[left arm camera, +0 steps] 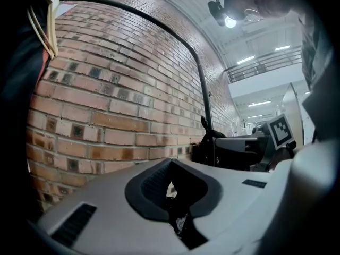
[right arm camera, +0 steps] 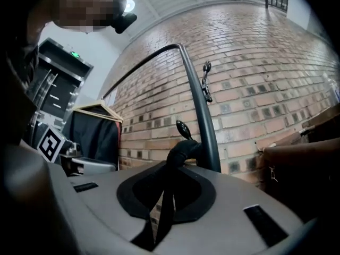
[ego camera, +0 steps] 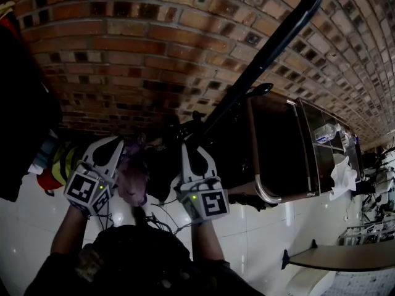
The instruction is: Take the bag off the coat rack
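Note:
A black coat rack pole (ego camera: 265,54) slants up across the brick wall. The black bag (ego camera: 162,165) hangs low on it between my two grippers, with a purplish soft thing (ego camera: 133,180) beside it. In the right gripper view a black strap (right arm camera: 169,201) runs up to a loop over a hook (right arm camera: 183,130) on the pole (right arm camera: 204,126). My right gripper (right arm camera: 167,187) is shut on that strap. My left gripper (left arm camera: 172,187) is shut on a bit of dark fabric of the bag, left of the right gripper (ego camera: 191,150).
A dark garment on a wooden hanger (right arm camera: 95,134) hangs at the left of the rack. A dark brown cabinet (ego camera: 278,147) stands against the wall to the right. Red and yellow items (ego camera: 58,165) lie low at the left. The floor is white tile (ego camera: 296,227).

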{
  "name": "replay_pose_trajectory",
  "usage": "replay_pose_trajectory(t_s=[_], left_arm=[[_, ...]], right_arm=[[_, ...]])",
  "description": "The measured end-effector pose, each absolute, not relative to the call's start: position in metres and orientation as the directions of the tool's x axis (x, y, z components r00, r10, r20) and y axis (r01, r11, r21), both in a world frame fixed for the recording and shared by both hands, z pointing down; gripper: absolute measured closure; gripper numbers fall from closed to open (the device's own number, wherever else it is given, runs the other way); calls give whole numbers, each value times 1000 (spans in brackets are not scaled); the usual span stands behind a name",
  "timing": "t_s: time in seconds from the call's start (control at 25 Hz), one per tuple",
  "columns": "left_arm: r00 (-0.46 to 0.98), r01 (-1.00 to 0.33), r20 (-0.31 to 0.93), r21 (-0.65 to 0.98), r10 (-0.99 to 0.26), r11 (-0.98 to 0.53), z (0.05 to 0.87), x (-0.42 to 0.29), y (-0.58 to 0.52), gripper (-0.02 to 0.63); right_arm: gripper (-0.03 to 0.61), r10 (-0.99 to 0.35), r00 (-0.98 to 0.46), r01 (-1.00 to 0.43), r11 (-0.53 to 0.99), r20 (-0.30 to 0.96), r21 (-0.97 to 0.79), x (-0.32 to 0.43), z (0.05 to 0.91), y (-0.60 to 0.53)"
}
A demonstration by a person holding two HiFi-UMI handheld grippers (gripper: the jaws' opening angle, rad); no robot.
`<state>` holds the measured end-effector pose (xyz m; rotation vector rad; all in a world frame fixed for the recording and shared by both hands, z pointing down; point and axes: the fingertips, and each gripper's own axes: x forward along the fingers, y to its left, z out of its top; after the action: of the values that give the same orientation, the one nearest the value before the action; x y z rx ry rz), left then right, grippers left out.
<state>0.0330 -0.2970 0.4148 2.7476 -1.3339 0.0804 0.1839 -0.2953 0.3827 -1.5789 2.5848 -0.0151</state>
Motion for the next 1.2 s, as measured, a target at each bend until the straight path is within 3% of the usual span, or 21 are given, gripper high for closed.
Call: replay_pose_trajectory(t_s=[0.32, 0.76, 1.2], left_arm=[[609, -793, 70, 50, -790, -607, 403, 31, -299, 574], [597, -802, 50, 45, -801, -595, 393, 32, -306, 574], [588, -809, 23, 40, -808, -587, 383, 26, -309, 574]], right_arm=[[549, -857, -460, -851, 500, -233, -161, 199, 327, -305], [552, -833, -498, -800, 548, -240, -244, 196, 307, -321], [552, -735, -586, -731, 661, -341, -169, 167, 230, -329]])
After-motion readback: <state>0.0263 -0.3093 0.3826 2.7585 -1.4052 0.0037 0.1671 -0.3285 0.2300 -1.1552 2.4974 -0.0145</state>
